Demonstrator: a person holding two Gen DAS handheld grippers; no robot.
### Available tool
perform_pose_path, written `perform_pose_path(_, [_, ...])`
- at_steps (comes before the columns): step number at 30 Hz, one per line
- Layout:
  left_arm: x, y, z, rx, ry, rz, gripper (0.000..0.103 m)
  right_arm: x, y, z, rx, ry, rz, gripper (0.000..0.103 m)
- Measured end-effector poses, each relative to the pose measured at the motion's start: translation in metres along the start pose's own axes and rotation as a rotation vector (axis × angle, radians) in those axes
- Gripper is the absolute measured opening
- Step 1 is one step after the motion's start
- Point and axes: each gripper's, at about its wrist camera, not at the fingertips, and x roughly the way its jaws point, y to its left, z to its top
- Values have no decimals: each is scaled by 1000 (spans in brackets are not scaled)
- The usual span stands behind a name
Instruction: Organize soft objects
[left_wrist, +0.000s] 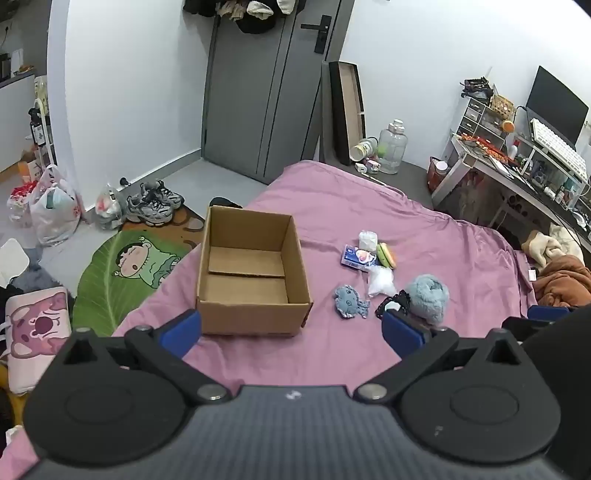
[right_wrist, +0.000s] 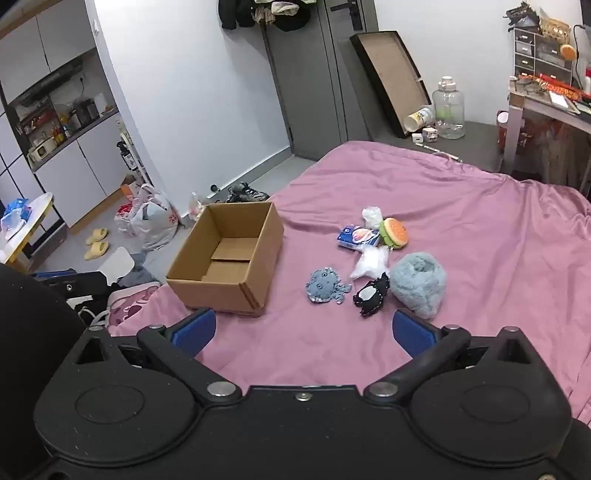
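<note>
Behind right claw (right_wrist: 303, 330), fluffy ball (right_wrist: 419, 284) partly hidden.

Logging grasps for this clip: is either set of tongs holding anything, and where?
Nothing held. Left tongs and right tongs both gape open over the bed.

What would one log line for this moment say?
left gripper: open, empty | right gripper: open, empty | box: empty, on bed | soft toys: beside box, untouched
</note>
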Motion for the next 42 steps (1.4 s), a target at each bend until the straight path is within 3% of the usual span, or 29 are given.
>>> perform_pose_path(3, [3, 3, 3, -31, 52, -18, 103, 0, 1, 1, 11, -8, 17, 103])
perform_pose_path(5, [6, 6, 8, -28, 49, -27, 103, -2, 8, -2, 1, -46, -9, 103])
perform_pose_path(13, [0, 0, 7, 1, 7, -26, 103, -6, 15, -1, 12, -54, -17, 103])
perform_pose_path(42, [2, 1, 7, -12, 14, -37, 103, -4, 7, -3, -18, -80, -52, 103])
